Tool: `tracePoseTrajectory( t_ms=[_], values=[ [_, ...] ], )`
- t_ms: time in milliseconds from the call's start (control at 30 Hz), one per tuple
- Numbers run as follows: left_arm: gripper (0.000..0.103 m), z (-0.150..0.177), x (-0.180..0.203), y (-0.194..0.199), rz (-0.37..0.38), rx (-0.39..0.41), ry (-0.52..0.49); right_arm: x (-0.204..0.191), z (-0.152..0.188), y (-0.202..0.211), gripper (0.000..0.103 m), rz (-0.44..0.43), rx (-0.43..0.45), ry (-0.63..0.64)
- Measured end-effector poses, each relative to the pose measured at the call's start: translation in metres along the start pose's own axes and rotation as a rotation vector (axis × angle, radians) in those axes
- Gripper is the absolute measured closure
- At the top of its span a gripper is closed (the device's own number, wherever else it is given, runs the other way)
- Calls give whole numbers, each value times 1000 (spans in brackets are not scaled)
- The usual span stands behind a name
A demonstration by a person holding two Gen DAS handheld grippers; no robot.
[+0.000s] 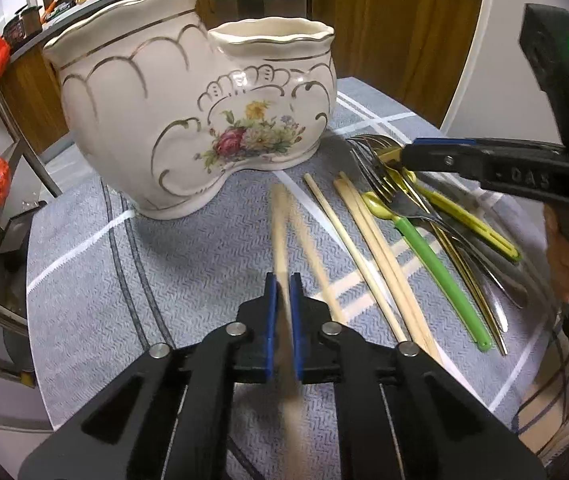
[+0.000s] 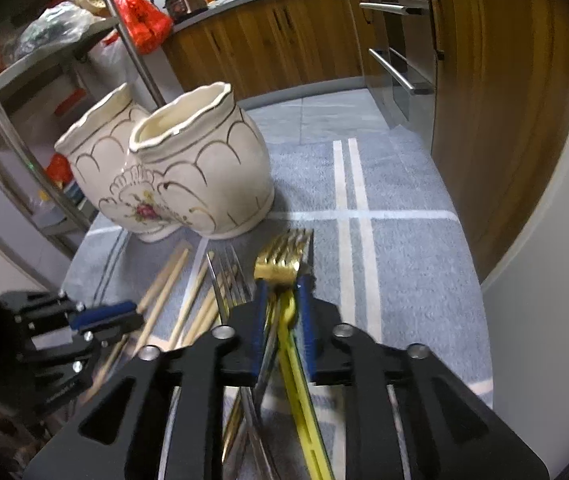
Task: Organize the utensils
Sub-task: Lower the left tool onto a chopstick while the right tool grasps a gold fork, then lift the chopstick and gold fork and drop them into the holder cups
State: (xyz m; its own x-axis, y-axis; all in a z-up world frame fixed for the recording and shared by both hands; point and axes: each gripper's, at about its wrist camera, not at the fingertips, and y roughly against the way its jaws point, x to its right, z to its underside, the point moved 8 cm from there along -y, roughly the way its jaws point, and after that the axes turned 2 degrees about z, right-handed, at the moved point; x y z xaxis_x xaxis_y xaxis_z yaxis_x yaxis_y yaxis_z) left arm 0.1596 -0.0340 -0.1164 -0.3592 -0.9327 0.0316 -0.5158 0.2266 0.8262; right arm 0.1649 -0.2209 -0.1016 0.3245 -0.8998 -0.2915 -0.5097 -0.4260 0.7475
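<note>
The two-chambered ceramic holder (image 1: pixel 188 120) stood upright at the far left of the cloth-covered desk (image 1: pixel 124 280), both mouths apparently empty.

Just right of it, the left tongs (image 1: pixel 283 292) were clenched on a pale wooden chopstick (image 1: pixel 280 232), its free end aimed at the holder but short of it. A second chopstick (image 1: pixel 316 256) ran beside the first; motion blur made it unclear whether this one was also gripped or lay on the cloth.

Further right, three loose chopsticks (image 1: pixel 368 248) lay on the desk, then a green-handled spoon (image 1: pixel 436 264) at the edge of a heap of forks (image 1: pixel 372 156).

At the far right, the right tongs (image 2: pixel 282 300) straddled a gold fork (image 2: pixel 280 268) and a yellow-handled utensil (image 2: pixel 296 360) in that heap; the pads looked slightly clear of them, so no firm grip was evident.

The step in hand appeared to be pick-up. Next, the left chopstick would need lifting, tipping upright and lowering into one chamber; the right tongs would need to close on one utensil only.
</note>
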Motion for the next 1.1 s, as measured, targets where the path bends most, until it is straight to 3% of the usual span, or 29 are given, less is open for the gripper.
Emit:
tracePoseTrajectory(
  t_ms=[233, 333, 467, 800, 1100],
  values=[
    [97, 5, 0, 3, -4, 1, -10, -8, -6, -14, 81, 5, -33, 33],
    [97, 5, 2, 3, -9, 4, -26, -16, -7, -13, 96, 9, -41, 64],
    [97, 5, 1, 3, 17, 20, -19, -20, -8, -2, 99, 20, -5, 72],
    [97, 8, -16, 37, 64, 173, -7, -36, -24, 66, 100, 51, 219, 153],
    [97, -6, -15, 91, 28, 412, -80, -60, -44, 118, 100, 118, 440, 252]
  ],
)
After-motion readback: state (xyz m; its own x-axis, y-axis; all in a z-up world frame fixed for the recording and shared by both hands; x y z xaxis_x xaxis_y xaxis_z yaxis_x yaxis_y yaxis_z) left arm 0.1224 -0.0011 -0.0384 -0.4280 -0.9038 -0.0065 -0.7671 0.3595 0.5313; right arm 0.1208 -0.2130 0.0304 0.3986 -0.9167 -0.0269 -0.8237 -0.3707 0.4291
